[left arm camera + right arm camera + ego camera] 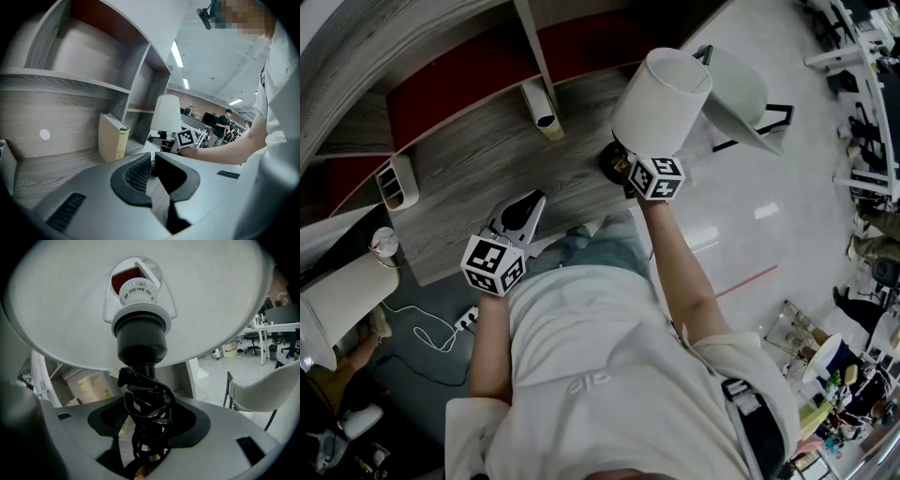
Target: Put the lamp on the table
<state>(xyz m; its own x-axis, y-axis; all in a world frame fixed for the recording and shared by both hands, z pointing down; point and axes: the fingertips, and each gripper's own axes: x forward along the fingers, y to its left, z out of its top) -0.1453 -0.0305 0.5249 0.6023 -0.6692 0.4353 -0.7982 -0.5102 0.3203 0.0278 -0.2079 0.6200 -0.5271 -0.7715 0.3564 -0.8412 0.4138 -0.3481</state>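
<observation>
Already the lamp (661, 103) stands upright on the desk (469, 178), near its right edge, base down. It looks light but top-heavy. The wide shade (140, 301) seems thin and easy to dent, so the stiff stem (143, 367), wrapped in looped cord (150, 404), is the place to hold, low down. The right arm reaches straight out with the right gripper (147, 427) level at the stem, its jaws wide apart around it and apparently clear of it. The left arm is bent close to the body. The left gripper (152, 165) sits low over the desk, jaws together and empty.
</observation>
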